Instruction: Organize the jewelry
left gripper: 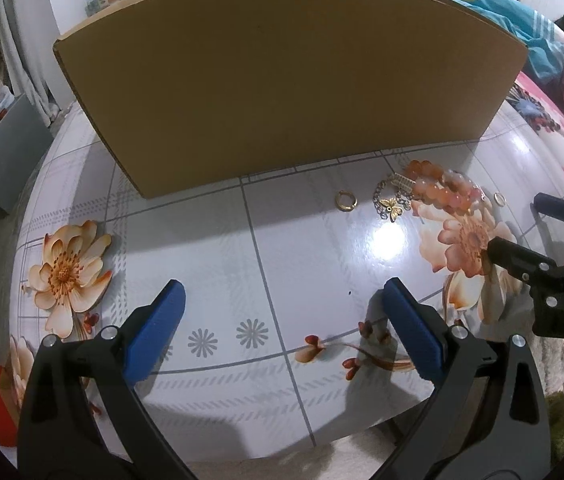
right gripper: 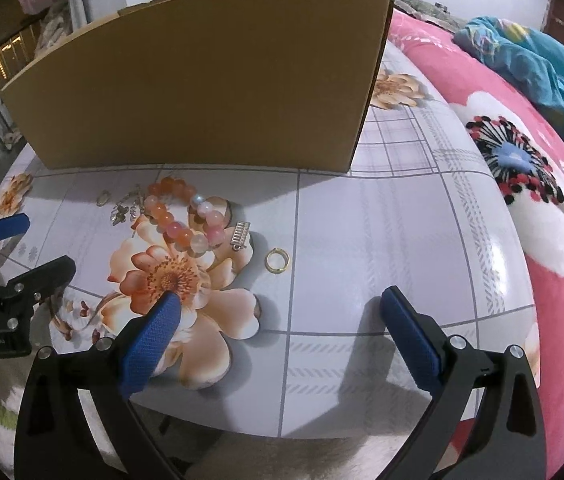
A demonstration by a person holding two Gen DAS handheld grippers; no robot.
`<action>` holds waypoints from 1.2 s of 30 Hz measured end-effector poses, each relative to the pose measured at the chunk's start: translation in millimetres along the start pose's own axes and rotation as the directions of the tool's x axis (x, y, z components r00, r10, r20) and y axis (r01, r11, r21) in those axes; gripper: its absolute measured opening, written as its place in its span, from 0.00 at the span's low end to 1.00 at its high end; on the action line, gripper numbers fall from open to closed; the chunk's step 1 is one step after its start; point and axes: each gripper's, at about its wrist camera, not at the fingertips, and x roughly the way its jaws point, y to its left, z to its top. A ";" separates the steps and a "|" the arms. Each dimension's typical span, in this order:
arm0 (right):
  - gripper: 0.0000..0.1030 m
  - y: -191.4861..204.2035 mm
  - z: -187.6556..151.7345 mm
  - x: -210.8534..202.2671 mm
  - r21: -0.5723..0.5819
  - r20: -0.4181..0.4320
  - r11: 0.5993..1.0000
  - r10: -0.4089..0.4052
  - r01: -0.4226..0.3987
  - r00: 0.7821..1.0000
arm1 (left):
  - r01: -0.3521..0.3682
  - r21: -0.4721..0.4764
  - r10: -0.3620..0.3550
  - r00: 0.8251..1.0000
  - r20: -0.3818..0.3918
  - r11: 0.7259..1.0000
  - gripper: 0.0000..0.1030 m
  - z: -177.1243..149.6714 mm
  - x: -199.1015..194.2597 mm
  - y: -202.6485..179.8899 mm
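On floral table [left gripper: 282, 240], left gripper [left gripper: 282, 292] wide apart, right gripper [right gripper: 278, 300] wide apart, no legible writing.

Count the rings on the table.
2. One ring left of the bead bracelet, by the chain; the other ring right of it. The box may hide more.

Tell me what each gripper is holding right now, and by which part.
Nothing is held. The left gripper and the right gripper both stand open over the table, with the bead bracelet and gold ring lying untouched.
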 end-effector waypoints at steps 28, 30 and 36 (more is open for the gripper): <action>0.69 27.0 10.2 -30.7 -0.104 0.141 0.975 0.211 -0.197 0.967 | 0.121 0.104 -0.134 0.982 0.134 0.987 0.92 -37.5 -20.7 27.8; 0.59 27.8 10.2 -28.6 -0.093 0.141 0.966 0.252 -0.241 0.957 | 0.133 0.111 -0.150 0.975 0.162 0.985 0.92 -34.4 -26.4 31.7; 0.43 35.4 1.7 -27.4 -0.128 0.138 0.925 0.373 -0.357 0.918 | 0.163 0.185 -0.195 0.967 0.164 0.969 0.57 -13.3 -22.2 23.5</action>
